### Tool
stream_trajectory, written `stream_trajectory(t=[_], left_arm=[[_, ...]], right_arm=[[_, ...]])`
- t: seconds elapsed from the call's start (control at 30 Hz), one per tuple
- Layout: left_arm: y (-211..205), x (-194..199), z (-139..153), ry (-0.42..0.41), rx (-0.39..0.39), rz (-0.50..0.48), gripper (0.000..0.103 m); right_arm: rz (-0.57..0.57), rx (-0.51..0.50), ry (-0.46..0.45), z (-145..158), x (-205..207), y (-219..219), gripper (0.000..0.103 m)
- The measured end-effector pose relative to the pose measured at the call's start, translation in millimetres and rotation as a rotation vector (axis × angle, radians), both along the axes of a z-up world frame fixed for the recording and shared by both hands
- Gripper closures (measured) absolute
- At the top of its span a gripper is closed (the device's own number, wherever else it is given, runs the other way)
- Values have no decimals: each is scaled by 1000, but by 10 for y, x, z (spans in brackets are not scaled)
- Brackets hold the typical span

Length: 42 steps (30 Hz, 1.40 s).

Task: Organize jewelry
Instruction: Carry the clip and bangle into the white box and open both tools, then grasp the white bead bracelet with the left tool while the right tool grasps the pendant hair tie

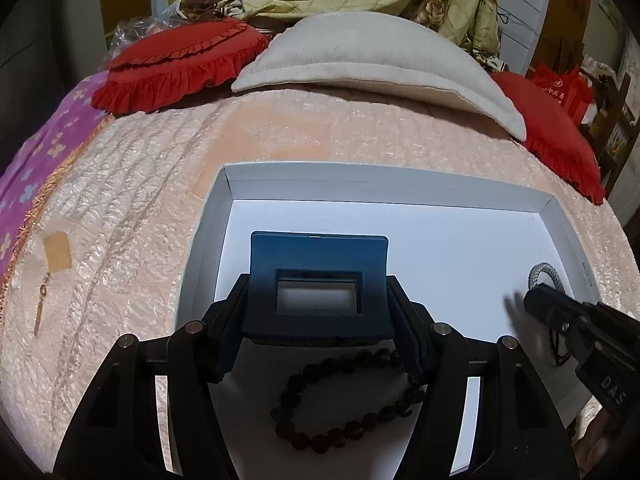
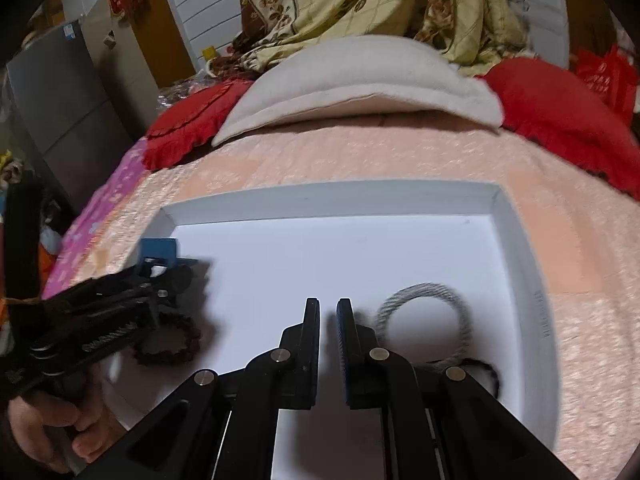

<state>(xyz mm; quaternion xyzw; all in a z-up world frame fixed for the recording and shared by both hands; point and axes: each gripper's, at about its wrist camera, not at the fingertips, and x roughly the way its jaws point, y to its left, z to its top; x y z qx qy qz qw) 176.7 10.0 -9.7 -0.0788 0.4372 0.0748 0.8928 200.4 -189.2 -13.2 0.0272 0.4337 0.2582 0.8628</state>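
Note:
My left gripper (image 1: 318, 300) is shut on a blue rectangular hair claw clip (image 1: 318, 264) and holds it above the white tray (image 1: 400, 182). A dark red bead bracelet (image 1: 344, 404) lies in the tray below it. A grey woven ring (image 2: 424, 312) lies in the tray right of my right gripper (image 2: 328, 312), whose fingers are nearly closed and empty. The left gripper with the clip (image 2: 160, 254) shows at the left of the right wrist view, above the bead bracelet (image 2: 168, 344). A gold pendant (image 1: 42, 304) lies on the pink bedspread left of the tray.
The tray (image 2: 512, 240) sits on a pink quilted bedspread (image 1: 160, 184). Red ruffled cushions (image 1: 180, 68) and a white pillow (image 1: 372, 56) lie behind it. A purple blanket (image 1: 40, 152) is at the left edge. A dark cord (image 2: 490, 376) lies under the grey ring.

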Motion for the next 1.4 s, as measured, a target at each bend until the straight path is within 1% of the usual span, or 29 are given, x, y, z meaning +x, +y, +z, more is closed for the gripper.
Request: stream_trajectory(t=[0.07, 0.17, 0.2, 0.23, 0.3, 0.37, 0.5, 0.6, 0.73, 0.87, 0.93, 1.03, 1.1, 1.2, 1.23, 1.27, 1.3, 1.4], left_arm=[[9, 6, -19, 15, 5, 11, 39], [56, 8, -38, 25, -26, 18, 39], [73, 4, -36, 25, -29, 26, 39], [84, -1, -29, 23, -32, 32, 39], [102, -4, -19, 24, -53, 30, 35], [93, -9, -2, 19, -63, 24, 33], [64, -39, 46, 6, -73, 14, 33], [48, -138, 157, -33, -89, 0, 33], [34, -305, 292, -77, -99, -18, 32], [47, -487, 315, -79, -96, -23, 32], [50, -630, 327, -83, -93, -25, 32], [4, -925, 357, -100, -86, -57, 32], [-92, -1185, 355, -99, -74, -90, 32], [-221, -1434, 259, -74, -67, -112, 32], [-261, -1456, 230, -64, -59, -116, 32], [-320, -1469, 181, -47, -45, -129, 32], [-355, -1468, 154, -38, -31, -138, 32], [-446, -1435, 70, -11, 11, -158, 32]], right_arm=[[-5, 4, 13, -23, -10, -10, 95], [-11, 66, 35, -18, -32, -112, 92], [-14, 82, 36, 1, -46, -156, 84], [-20, 95, 29, 31, -66, -202, 71], [-41, 113, -8, 111, -118, -284, 53], [-42, 134, -30, 189, -154, -348, 53], [-76, 152, -84, 316, -200, -475, 53], [-110, 143, -127, 397, -281, -592, 53], [-129, 115, -170, 506, -533, -741, 53], [-144, 90, -209, 555, -909, -926, 53], [-143, 81, -202, 515, -1060, -998, 53], [-122, 69, -180, 409, -1301, -1041, 53], [-66, 37, -179, 343, -1447, -944, 53], [35, -30, -197, 235, -1584, -672, 53], [67, -64, -202, 181, -1601, -561, 53], [81, -103, -211, 128, -1609, -459, 53], [81, -122, -214, 84, -1601, -397, 53], [75, -107, -167, -26, -1480, -350, 53]])
